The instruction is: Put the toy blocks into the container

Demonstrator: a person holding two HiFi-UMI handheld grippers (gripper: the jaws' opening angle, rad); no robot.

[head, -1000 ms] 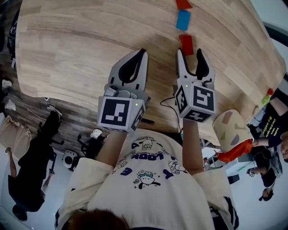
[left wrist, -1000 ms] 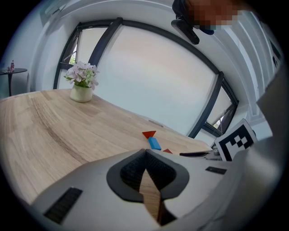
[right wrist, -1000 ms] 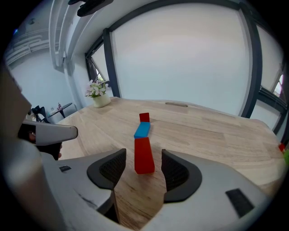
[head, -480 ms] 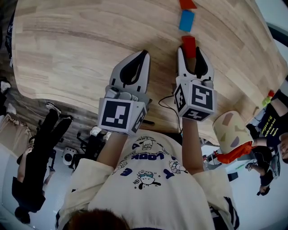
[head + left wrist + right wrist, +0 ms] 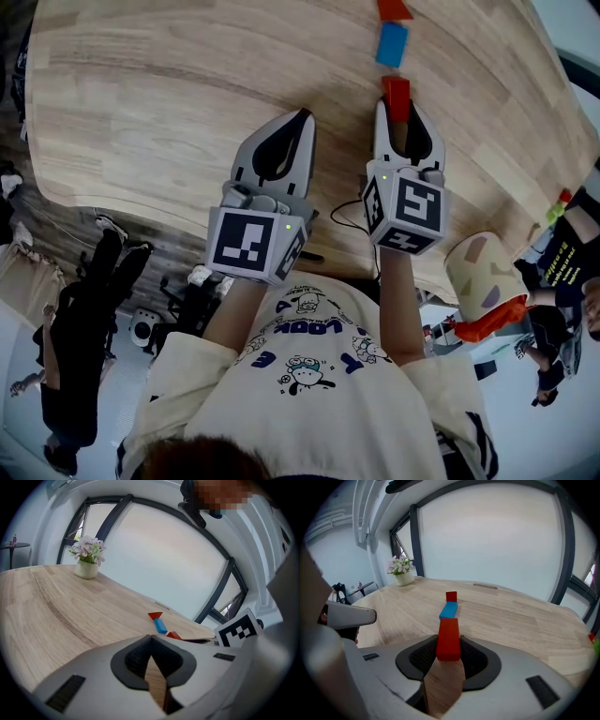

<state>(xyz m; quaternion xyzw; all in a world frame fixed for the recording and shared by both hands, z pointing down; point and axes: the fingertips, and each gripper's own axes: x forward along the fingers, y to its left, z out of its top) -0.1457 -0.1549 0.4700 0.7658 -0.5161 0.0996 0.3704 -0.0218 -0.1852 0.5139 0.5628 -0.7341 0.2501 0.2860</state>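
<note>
Tongs on right (image 5: pixel 397 114) have just been closing; red block (image 5: pixel 448 638) gripped between.

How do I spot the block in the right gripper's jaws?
On the wooden table, three blocks lie in a row. The jaws of the right gripper have just been closing onto the red block nearest the person, beside the blue block; the other red one lies farthest.

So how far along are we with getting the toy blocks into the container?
Done: nothing yet; all three visible blocks sit on the table. In hand: the right gripper has just been closing its jaws and now grips the near red block. To do: put it away, then the blue block and far red block. The left gripper is shut, empty.
</note>
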